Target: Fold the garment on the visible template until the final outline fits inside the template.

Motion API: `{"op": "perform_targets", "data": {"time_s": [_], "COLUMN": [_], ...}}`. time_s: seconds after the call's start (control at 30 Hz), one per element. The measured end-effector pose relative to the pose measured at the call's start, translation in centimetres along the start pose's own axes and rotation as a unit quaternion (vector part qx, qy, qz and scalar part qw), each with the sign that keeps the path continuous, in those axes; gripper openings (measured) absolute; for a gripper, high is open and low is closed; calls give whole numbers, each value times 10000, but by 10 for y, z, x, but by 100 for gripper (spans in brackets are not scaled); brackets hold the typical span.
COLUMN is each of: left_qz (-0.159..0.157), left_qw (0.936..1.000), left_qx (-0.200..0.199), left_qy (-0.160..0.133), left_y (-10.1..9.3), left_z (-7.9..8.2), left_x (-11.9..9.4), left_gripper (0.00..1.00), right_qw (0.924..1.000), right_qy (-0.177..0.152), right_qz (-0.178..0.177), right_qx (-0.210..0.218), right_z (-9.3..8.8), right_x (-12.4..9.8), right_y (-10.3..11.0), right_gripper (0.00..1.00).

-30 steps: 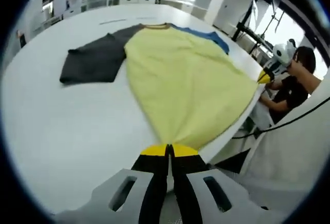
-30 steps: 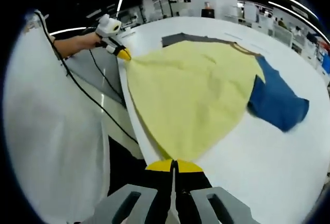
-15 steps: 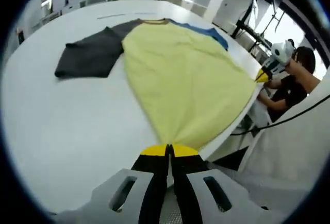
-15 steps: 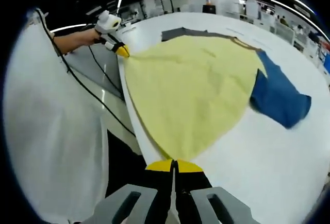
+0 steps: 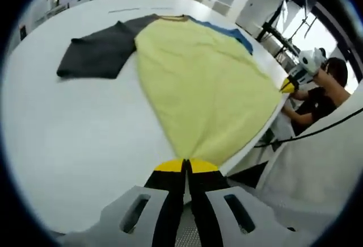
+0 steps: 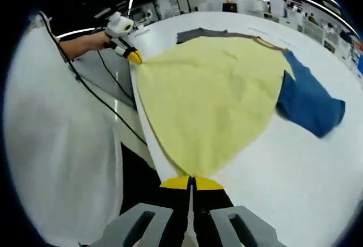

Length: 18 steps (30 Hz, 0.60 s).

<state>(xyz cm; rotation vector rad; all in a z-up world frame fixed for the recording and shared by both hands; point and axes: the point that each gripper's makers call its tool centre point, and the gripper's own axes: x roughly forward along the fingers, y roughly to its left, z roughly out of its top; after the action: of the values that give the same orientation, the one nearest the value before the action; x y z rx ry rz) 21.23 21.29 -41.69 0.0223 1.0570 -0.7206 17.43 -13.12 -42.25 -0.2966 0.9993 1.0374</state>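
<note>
A T-shirt with a yellow body (image 5: 204, 88), one dark grey sleeve (image 5: 96, 57) and one blue sleeve (image 6: 309, 102) lies spread on a white table (image 5: 74, 145). My left gripper (image 5: 186, 166) is shut on one bottom corner of the hem at the table's edge. My right gripper (image 6: 191, 182) is shut on the other bottom corner. Each gripper appears in the other's view: the right one (image 5: 289, 85) at the far hem corner, the left one (image 6: 133, 57) likewise, both pinching cloth. The hem is stretched between them along the table edge. The blue sleeve (image 5: 235, 37) peeks out behind the yellow body.
A person's sleeve and body (image 5: 323, 93) stand beside the table edge, with a black cable (image 6: 96, 105) hanging down. A forearm (image 6: 79, 47) holds the left gripper. Other white tables and room fittings (image 6: 283, 8) lie in the background.
The shirt has slid a little toward the near table edge, with both grippers still clamped on the hem corners. The sleeves have shifted slightly with it.
</note>
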Motion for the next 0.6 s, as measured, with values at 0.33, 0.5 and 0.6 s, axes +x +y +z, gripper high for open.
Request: {"op": "perform_targets", "data": {"time_s": [0.33,0.5,0.6], "left_qz": [93,137,314], "left_qw": [9999,9999,9994], "left_qx": [-71,-76,-59], "left_qy": [60,-56,-159], "left_y": [4,8,16], "left_z": [0,5,11], "left_x": [-3,-9,-11], "left_gripper": [11,17,29], "right_qw": [9999,9997,9996], "right_qy": [-112,-212,-263], "right_qz": [40,19,-8], "right_qx": [60,114,127], "right_z": [5,10,13], "right_x": [-4,-11,-15], "right_y": [-4,-8,-12], "right_gripper": [8,14,16]}}
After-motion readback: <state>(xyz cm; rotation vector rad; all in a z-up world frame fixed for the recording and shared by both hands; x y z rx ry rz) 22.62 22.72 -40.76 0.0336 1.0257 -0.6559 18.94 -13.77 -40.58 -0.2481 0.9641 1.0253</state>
